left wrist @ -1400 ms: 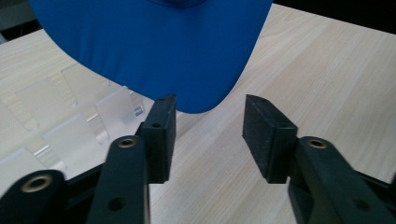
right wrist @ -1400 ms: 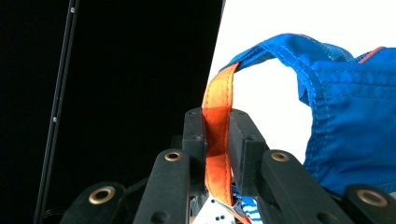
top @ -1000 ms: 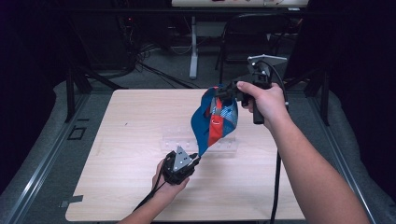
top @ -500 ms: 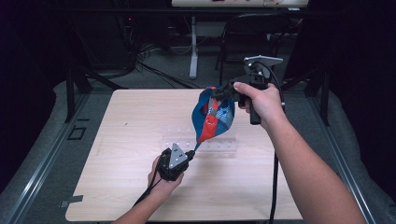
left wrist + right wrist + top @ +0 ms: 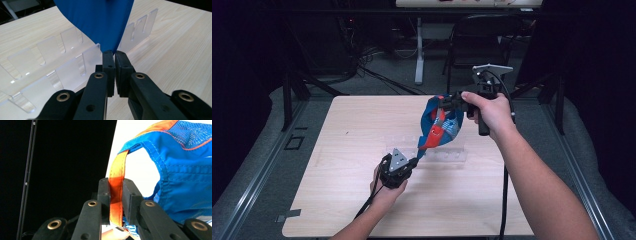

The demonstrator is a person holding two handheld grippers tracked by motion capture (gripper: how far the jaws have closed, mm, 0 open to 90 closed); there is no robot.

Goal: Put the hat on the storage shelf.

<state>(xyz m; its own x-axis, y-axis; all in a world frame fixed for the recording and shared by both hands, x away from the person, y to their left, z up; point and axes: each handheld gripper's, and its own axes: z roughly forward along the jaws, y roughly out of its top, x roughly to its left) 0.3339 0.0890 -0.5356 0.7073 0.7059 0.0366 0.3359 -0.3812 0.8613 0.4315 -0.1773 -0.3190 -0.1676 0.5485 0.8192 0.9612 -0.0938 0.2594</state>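
A blue cap (image 5: 439,127) with mesh panels and orange trim hangs stretched in the air between both grippers, above the table's middle. My right gripper (image 5: 447,102) holds it from above at the far right, shut on the cap's orange strap (image 5: 117,170), with the blue mesh body (image 5: 180,170) off to the right of the jaws. My left gripper (image 5: 416,159) sits low near the table, shut on the cap's blue lower tip (image 5: 100,22); its jaws (image 5: 114,53) meet on the fabric's point.
A clear acrylic rack (image 5: 447,156) with slotted upright walls (image 5: 62,72) lies on the light wooden table (image 5: 347,130) just beneath the cap. Dark floor, cables and chair legs lie beyond the table's far edge.
My left gripper has shifted a little to the left, and the cap's lower tip has followed it. The right hand stays in about the same place, still holding the strap.
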